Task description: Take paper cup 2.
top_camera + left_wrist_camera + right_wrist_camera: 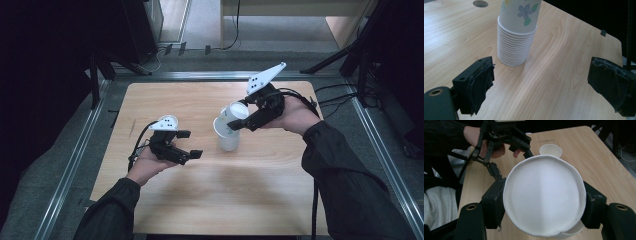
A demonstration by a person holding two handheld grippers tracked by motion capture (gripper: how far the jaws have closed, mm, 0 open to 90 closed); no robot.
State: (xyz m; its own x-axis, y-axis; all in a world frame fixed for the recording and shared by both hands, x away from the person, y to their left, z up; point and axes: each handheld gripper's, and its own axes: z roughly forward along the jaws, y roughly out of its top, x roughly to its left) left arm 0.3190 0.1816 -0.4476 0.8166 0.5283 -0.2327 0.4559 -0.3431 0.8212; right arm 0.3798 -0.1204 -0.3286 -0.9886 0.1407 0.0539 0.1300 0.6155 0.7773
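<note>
paper cup [544, 195] is clamped between the right gripper [239, 120]'s black padded jaws, tilted, lifted just above the stack of cups [227, 137] near the middle of the table [200, 200]. table's light wood grain with rounded corners, sitting on a grey floor with metal rails [75, 160] down both sides, dark gear and cables around. the cup is plain white inside with a rolled rim that looks a bit squished; in the left gripper view the outside has blue flowers and green leaves. the stack [514, 47] shows lots of ribbed white rims. left gripper [187, 145] hovers beside the stack, jaws spread wide, holding nothing. another small cup [550, 150] sits further off.
</note>
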